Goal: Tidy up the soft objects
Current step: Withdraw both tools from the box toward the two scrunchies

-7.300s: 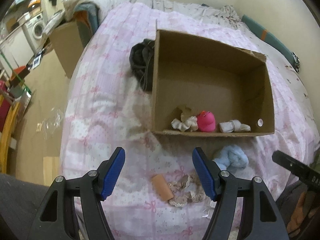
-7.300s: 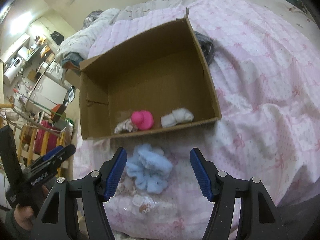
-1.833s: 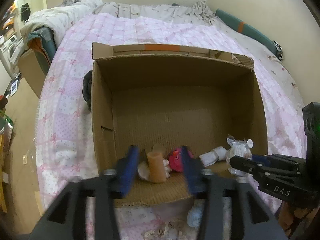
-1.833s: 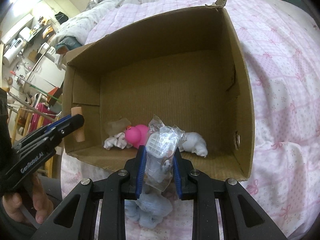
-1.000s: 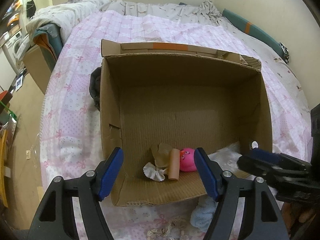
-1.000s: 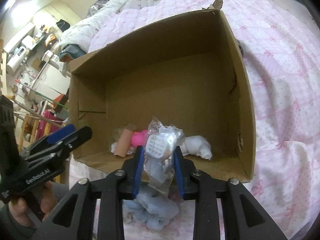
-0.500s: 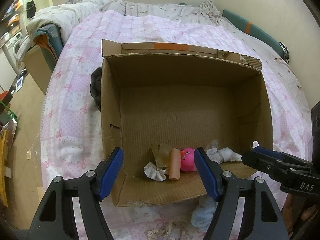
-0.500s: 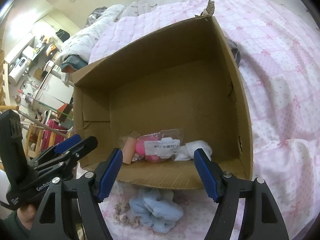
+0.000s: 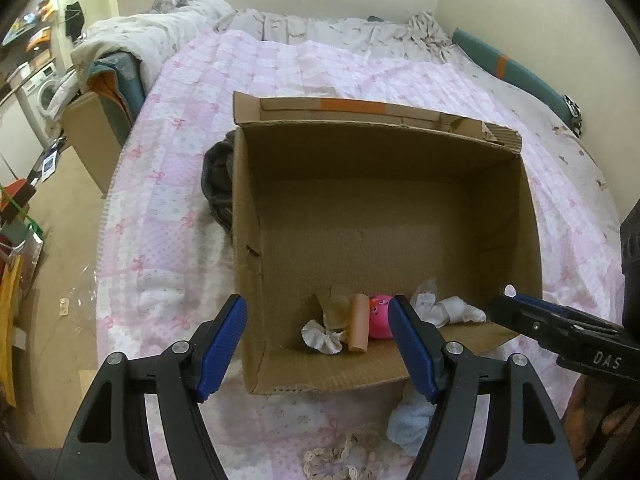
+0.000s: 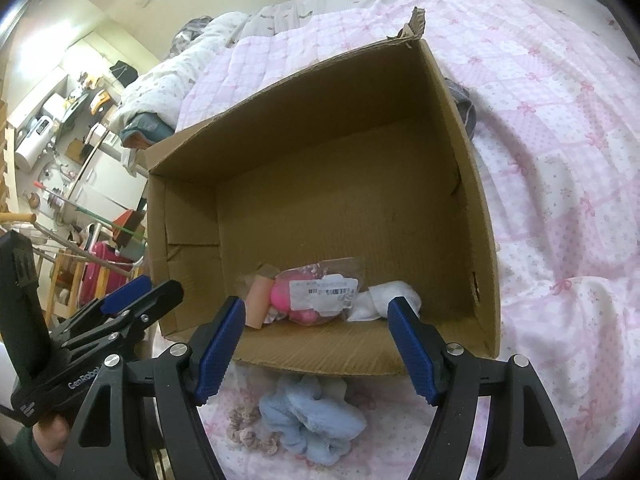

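An open cardboard box (image 9: 384,216) (image 10: 340,184) sits on the pink bed. Against its near wall lie a white scrunchie (image 9: 322,339), a tan roll (image 9: 359,322) (image 10: 258,300), a pink toy (image 9: 379,316) (image 10: 286,300), a clear plastic packet (image 10: 326,290) (image 9: 425,299) and a white cloth (image 9: 456,311) (image 10: 390,296). A light blue scrunchie (image 10: 310,424) (image 9: 410,418) and a beige lace scrunchie (image 10: 248,430) (image 9: 340,458) lie on the bed in front of the box. My left gripper (image 9: 318,346) and right gripper (image 10: 314,344) are open and empty over the box's near edge.
A dark garment (image 9: 218,184) lies against the box's left side. The pink quilt (image 9: 168,208) covers the bed; its left edge drops to the floor, where another cardboard box (image 9: 90,136) stands. Household clutter (image 10: 60,168) fills the room to the left.
My left gripper dropped the tan roll into the box and my right gripper released the plastic packet there. Both now stand open and have pulled back slightly.
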`<state>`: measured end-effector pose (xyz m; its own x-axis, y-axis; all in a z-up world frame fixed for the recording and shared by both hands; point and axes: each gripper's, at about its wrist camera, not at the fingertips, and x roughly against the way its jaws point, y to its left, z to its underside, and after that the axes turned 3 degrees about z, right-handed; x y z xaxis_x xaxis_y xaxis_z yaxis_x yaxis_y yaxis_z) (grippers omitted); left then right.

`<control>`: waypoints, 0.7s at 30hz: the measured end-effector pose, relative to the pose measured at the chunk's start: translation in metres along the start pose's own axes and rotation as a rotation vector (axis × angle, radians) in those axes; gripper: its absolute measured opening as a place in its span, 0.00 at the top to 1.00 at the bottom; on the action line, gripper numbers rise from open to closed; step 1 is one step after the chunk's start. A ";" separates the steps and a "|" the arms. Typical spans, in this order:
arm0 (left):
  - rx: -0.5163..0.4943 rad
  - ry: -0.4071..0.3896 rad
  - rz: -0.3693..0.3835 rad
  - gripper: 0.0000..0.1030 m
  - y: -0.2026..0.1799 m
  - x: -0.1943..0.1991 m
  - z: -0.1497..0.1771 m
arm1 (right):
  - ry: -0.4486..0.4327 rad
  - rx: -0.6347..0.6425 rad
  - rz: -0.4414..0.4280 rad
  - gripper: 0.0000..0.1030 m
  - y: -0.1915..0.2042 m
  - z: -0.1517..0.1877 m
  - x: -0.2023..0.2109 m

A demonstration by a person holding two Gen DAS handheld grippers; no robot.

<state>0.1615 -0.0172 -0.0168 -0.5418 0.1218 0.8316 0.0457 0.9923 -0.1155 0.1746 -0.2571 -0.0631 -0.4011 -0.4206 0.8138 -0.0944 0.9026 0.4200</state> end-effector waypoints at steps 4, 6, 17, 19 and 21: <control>-0.002 -0.005 -0.008 0.32 0.001 0.008 0.005 | -0.008 -0.006 0.007 0.24 0.000 0.003 0.006; -0.007 -0.011 -0.015 0.32 0.002 0.014 0.009 | -0.012 -0.005 0.012 0.24 0.000 0.005 0.009; -0.025 -0.026 -0.067 0.32 0.000 0.033 0.034 | -0.033 0.006 0.032 0.24 0.000 0.021 0.030; -0.017 -0.025 -0.071 0.32 0.002 0.035 0.038 | -0.036 0.001 0.032 0.24 -0.002 0.024 0.033; 0.002 -0.019 -0.070 0.32 0.005 0.037 0.042 | -0.036 -0.006 0.031 0.24 -0.003 0.028 0.035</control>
<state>0.1068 -0.0088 -0.0096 -0.5593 0.0520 0.8273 0.0061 0.9983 -0.0587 0.1356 -0.2716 -0.0467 -0.4361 -0.3891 0.8114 -0.0765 0.9144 0.3975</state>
